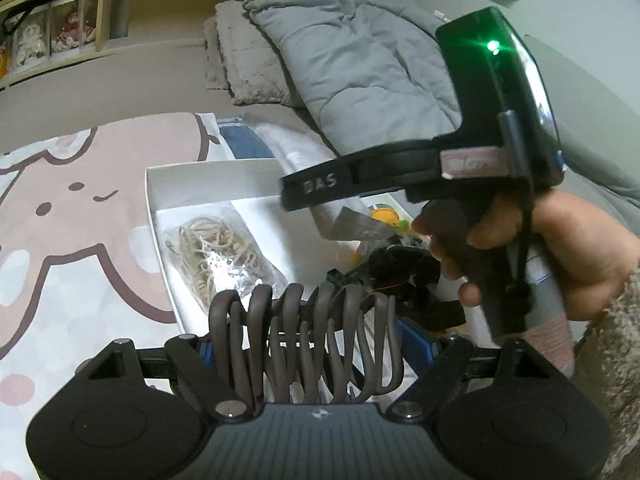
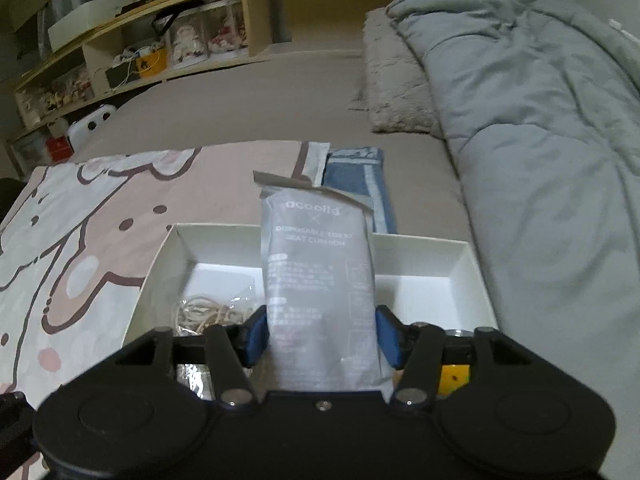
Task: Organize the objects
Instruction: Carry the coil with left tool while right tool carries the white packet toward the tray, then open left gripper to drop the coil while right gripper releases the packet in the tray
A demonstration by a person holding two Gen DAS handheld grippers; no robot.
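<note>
The coiled grey cable [image 1: 308, 344] sat pinched in my left gripper [image 1: 316, 344], hanging over the near edge of the white box [image 2: 424, 250] on the bed. My right gripper [image 2: 320, 340] was clamped on the toilet seat cushion packet [image 2: 318, 272], held upright above the same box. The bag of rubber bands [image 1: 218, 252] already lay flat at one end, so I figured the trick was lowering the packet flat into the bare part beside it, then letting the cable down in a loose pile rather than dropping it on the black bits [image 1: 396, 268].
</note>
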